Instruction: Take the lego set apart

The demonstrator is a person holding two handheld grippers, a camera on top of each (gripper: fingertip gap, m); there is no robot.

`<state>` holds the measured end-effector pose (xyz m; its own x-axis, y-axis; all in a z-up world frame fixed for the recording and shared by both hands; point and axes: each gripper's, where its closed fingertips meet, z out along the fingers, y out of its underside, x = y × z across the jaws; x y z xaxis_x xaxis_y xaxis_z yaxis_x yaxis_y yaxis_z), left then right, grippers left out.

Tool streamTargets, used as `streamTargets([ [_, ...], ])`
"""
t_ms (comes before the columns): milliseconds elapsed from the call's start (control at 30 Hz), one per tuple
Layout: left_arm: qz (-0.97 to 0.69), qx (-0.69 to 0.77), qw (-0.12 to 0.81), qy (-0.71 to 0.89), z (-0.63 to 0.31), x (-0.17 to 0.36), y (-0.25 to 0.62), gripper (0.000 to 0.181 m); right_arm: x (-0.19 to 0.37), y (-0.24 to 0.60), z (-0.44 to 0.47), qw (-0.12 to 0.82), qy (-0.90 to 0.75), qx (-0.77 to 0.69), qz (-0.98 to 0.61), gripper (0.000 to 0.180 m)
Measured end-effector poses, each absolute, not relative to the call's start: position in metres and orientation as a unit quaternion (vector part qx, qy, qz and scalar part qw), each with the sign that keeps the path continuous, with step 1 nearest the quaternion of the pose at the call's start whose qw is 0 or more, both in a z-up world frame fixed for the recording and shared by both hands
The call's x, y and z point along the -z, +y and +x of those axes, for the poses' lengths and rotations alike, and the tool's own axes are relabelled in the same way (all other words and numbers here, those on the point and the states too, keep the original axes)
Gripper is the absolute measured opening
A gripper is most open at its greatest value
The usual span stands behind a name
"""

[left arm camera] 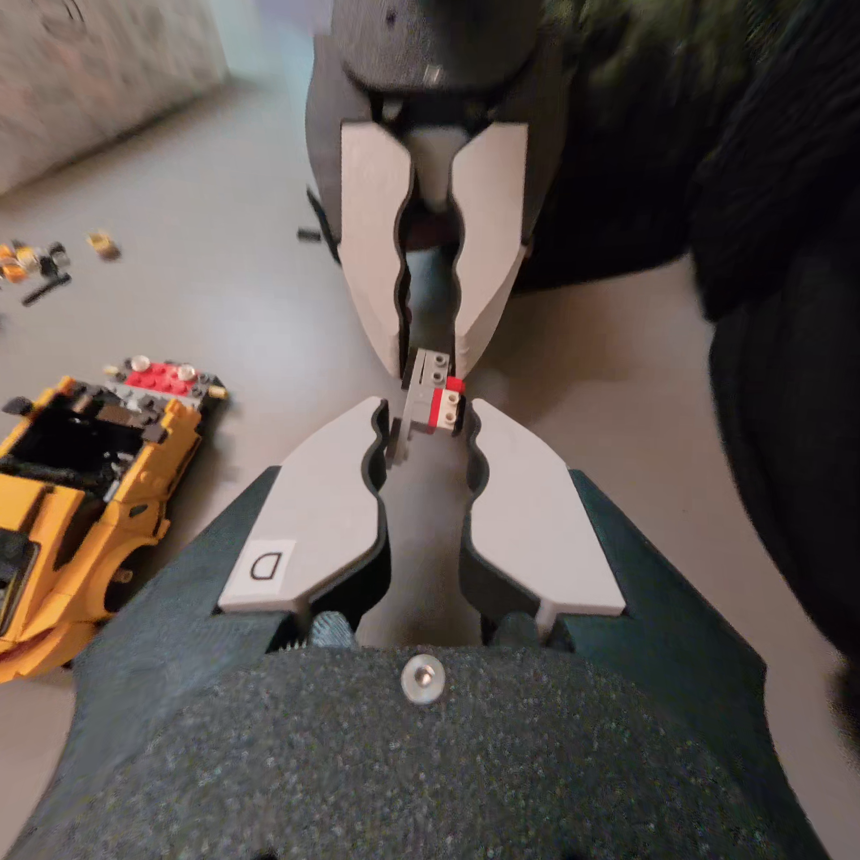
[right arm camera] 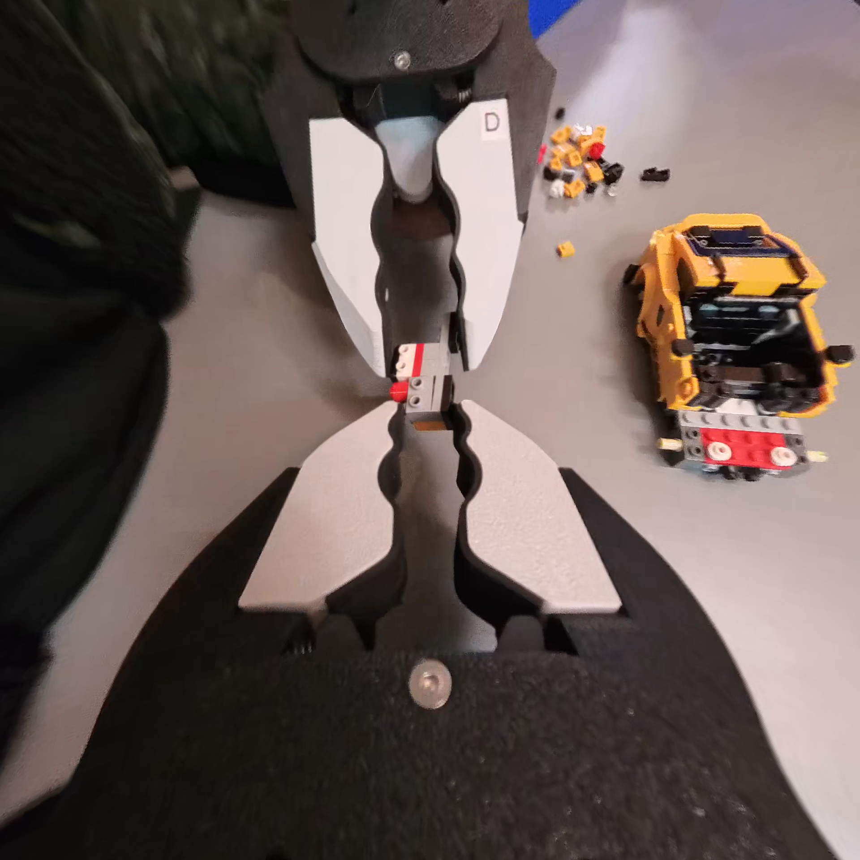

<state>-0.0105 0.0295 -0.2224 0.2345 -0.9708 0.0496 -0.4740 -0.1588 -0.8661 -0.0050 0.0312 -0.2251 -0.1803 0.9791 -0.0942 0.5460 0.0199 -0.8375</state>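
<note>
Left wrist view: left claw [left arm camera: 426, 430] and right claw [left arm camera: 426, 367] meet tip to tip above the grey tabletop [left arm camera: 232, 195], both clamped on one small brick cluster [left arm camera: 430, 398] of grey, red and white pieces. The left claw pinches the end with the thin grey plate and red-white bricks; the right claw grips the grey studded end.

Right wrist view: same cluster [right arm camera: 421, 386] between right claw [right arm camera: 426, 416] and left claw [right arm camera: 426, 363], held clear of the tabletop.

Handling, as a judgement: the cluster is light, rigid plastic with smooth faces, likely to slip or pop free under a twist. The thin plate could flex or snap off suddenly. Best hold is flat on opposite side faces close to the seam, then bend the halves apart rather than pull straight.

Yellow car [right arm camera: 735, 335], partly stripped, sits on the tabletop well off to the side, its red and grey plate end [right arm camera: 740, 446] exposed. Loose pieces [right arm camera: 581, 160] lie in a scatter beyond it.

Writing: a small white sticker [left arm camera: 263, 565] on one finger of the left claw carries a single printed character. No brand marks readable.
</note>
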Motion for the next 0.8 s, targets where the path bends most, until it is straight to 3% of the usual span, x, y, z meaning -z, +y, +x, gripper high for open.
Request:
streamTargets([
  [200, -0.706, 0.385, 0.367, 0.468, -0.012, 0.207, 0.031, 0.028, 0.209, 0.034, -0.008, 0.271, -0.61, -0.462, -0.584, 0.02],
  [467, -0.749, 0.537, 0.244, 0.302, -0.018, 0.209, 0.034, 0.027, 0.207, 0.04, -0.013, 0.435, -0.698, -0.292, -0.488, 0.023],
  [800, -0.76, 0.594, 0.158, 0.211, -0.015, 0.22, 0.033, 0.027, 0.217, 0.032, -0.018, 0.472, -0.749, -0.192, -0.423, 0.01],
])
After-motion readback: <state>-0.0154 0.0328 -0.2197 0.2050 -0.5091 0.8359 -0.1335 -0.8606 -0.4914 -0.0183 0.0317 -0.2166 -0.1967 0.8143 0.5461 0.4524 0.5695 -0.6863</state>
